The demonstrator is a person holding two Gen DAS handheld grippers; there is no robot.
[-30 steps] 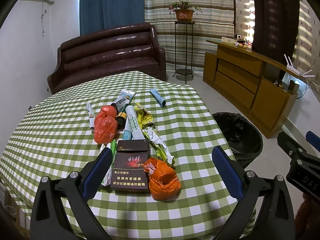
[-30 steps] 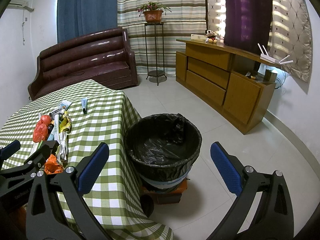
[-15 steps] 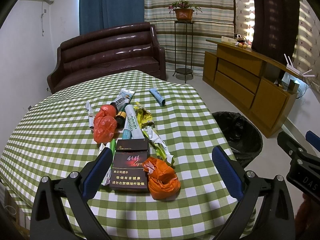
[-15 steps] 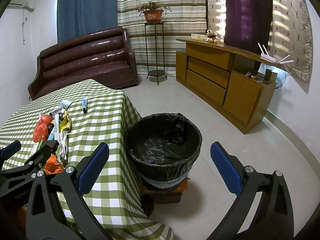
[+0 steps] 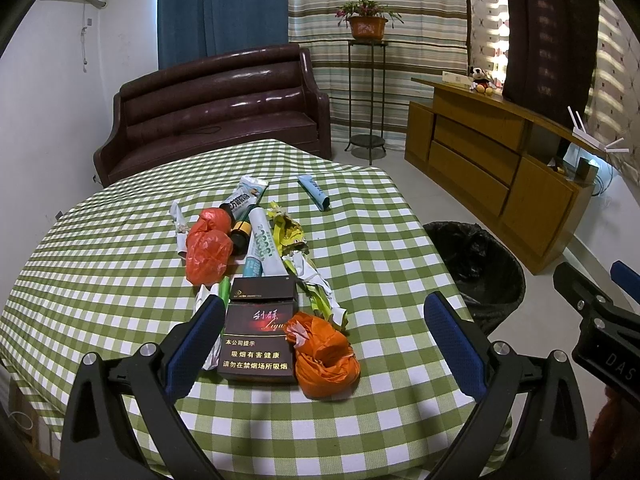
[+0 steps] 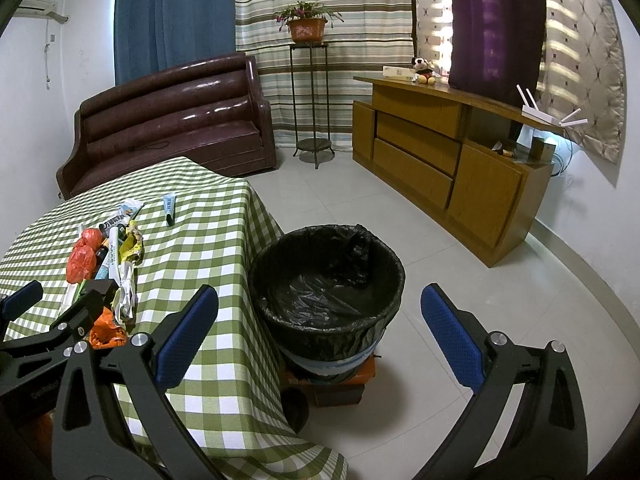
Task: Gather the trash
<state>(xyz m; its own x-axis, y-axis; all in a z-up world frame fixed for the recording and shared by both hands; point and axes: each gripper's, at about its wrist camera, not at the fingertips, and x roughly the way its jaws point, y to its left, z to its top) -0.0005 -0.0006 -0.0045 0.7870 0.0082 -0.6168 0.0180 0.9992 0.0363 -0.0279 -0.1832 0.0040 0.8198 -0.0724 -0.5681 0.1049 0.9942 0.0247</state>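
Your left gripper (image 5: 322,338) had its jaws spread wide above the dark cigarette box (image 5: 256,342) and the orange bag (image 5: 326,360), gripping nothing. Its left finger (image 5: 196,346) hid some crumpled white paper. Your right gripper (image 6: 320,340) was also spread and empty, over the black-lined trash bin (image 6: 328,280) beside the table (image 6: 208,248). The remaining wrappers (image 5: 256,240) overlapped in a heap, hard to separate

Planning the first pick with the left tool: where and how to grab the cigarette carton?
Grip the cigarette carton across its two long sides, coming down from above. It lies flat, short end toward the open left tool. The orange bag crowds its right edge, so close near the nearer end.
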